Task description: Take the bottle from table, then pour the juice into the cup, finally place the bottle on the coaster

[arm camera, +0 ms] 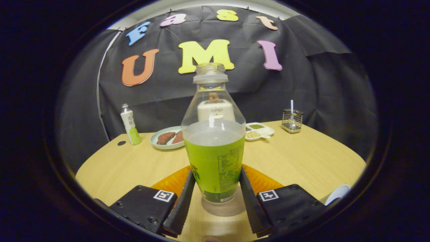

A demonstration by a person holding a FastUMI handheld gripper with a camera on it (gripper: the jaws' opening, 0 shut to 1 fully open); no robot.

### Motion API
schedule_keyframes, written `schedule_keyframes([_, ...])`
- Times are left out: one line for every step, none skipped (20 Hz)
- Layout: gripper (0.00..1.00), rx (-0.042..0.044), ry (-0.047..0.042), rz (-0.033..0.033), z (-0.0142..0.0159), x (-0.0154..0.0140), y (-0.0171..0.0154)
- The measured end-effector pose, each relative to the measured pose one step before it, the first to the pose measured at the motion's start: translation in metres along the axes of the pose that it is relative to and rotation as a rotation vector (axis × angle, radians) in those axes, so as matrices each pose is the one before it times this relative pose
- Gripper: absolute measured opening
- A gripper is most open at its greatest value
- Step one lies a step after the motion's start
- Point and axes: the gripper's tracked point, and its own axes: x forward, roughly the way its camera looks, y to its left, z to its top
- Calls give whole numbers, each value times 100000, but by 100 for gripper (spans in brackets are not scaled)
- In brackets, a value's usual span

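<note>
Both claw [215,195] fingers clamp upright bottle [214,141] above orange coaster [265,181].

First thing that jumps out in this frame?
The open bottle with the green label, upright between the gripper fingers, which close in on its lower sides; whether they press is unclear. It stands on the orange coaster on the wooden table. Beyond it sits a plate with brown pieces.

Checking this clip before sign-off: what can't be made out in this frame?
- Coaster: mostly hidden behind the bottle and gripper fingers.
- Whether the fingers press on the bottle: cannot tell.
- White cup: cut off by the view's edge.
- Divided dish contents: too small.
</note>
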Motion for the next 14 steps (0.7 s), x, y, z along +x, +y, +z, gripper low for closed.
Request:
schedule_keyframes([77, -664, -117, -646, -27, 150, -212])
schedule_keyframes([77, -228, -25, -336, -69, 45, -14])
schedule_keyframes([77, 89, 550, 34, -174, 42, 8])
schedule_keyframes([77, 199, 529, 115, -273, 52, 12])
schedule_keyframes([78, 184, 166, 292, -262, 119, -2])
schedule_keyframes([78, -451, -16, -368, -175, 130, -100])
schedule_keyframes([79, -441, 262, -524, -337, 180, -205])
schedule_keyframes([79, 243, -254, 36, -72, -50, -41])
schedule_keyframes([80, 350, 171, -189, 83, -41, -116])
schedule_keyframes([80, 309, -55, -194, -6, 145, -79])
schedule_keyframes([82, 46, 363, -72, -152, -182, 21])
schedule_keyframes([84, -29, 595, 106, -140, -207, 19])
schedule_keyframes([86, 459, 447, 526, -189, -82, 136])
schedule_keyframes([88, 809, 873, 396, -119, -112, 67])
